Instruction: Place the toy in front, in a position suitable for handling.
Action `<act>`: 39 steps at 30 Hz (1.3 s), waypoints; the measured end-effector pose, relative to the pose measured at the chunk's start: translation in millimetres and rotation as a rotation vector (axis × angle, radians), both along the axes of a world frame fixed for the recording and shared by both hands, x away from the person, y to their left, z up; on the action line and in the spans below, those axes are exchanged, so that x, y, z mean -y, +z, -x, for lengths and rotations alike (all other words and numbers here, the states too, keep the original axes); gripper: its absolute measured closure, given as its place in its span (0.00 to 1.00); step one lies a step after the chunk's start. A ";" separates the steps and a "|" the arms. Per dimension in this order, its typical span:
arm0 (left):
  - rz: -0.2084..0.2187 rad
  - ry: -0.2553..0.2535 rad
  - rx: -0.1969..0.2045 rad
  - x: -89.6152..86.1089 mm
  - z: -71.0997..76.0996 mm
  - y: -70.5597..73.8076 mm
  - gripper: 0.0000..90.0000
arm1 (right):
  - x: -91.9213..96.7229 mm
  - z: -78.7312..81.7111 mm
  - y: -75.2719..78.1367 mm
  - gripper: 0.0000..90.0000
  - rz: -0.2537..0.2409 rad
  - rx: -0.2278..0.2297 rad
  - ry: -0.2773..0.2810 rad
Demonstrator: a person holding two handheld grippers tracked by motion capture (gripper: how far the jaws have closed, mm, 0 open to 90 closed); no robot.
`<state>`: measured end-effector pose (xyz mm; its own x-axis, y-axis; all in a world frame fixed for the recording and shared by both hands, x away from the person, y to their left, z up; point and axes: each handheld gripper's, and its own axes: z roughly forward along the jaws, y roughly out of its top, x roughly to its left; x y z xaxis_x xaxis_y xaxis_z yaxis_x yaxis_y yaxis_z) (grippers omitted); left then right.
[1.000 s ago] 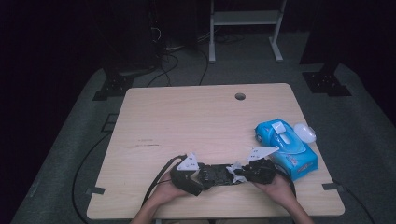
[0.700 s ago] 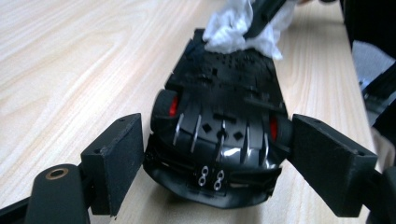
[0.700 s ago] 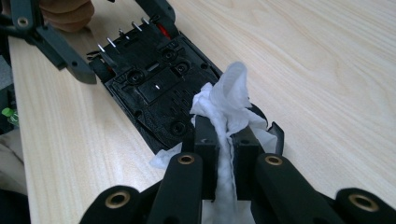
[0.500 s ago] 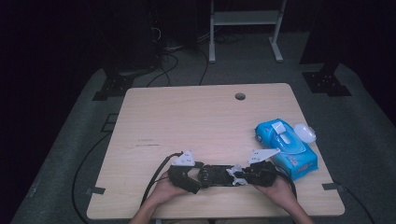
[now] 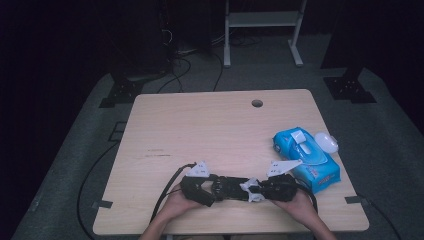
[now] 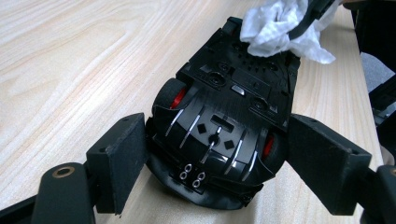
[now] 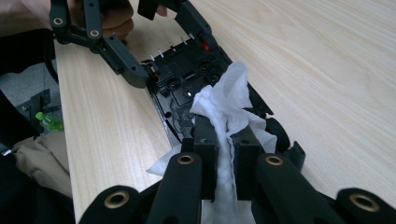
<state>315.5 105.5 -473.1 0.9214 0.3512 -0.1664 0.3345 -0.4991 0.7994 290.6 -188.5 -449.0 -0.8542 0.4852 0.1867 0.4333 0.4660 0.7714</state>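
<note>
A black toy car (image 5: 229,187) lies upside down near the table's front edge, its underside (image 6: 224,116) facing up. My left gripper (image 6: 210,154) has one end of the car between its pads; its jaws have just been closing and both pads touch the car's sides. My right gripper (image 7: 227,144) is shut on a crumpled white wipe (image 7: 224,102) and holds it against the car's underside (image 7: 187,74). From above, the left gripper (image 5: 212,189) and the right gripper (image 5: 254,190) point at each other over the car. The wipe (image 6: 275,28) rests on the car's far end.
A blue pack of wipes (image 5: 306,157) lies at the right edge of the table (image 5: 210,130), with a white oval object (image 5: 326,142) beside it. A cable hole (image 5: 257,103) sits near the far edge. Cables trail off the front left.
</note>
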 end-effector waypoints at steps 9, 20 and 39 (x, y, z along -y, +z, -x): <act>0.016 0.003 -0.022 -0.6 -1.8 0.0 0.23 | -1.9 -0.9 -5.0 0.93 -0.007 -0.013 0.008; 0.042 0.018 -0.078 -3.5 -5.9 -0.5 0.22 | -5.8 6.1 -4.2 0.93 -0.032 0.006 0.058; 0.043 0.047 -0.104 -5.8 -9.0 -0.4 0.24 | -14.6 10.2 -8.5 0.93 0.021 0.006 0.108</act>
<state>324.4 111.3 -473.5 0.8809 0.3843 -0.2763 0.4393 -0.4465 0.7795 280.4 -173.9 -457.5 -0.9031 0.3936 0.1719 0.3746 0.5261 0.7635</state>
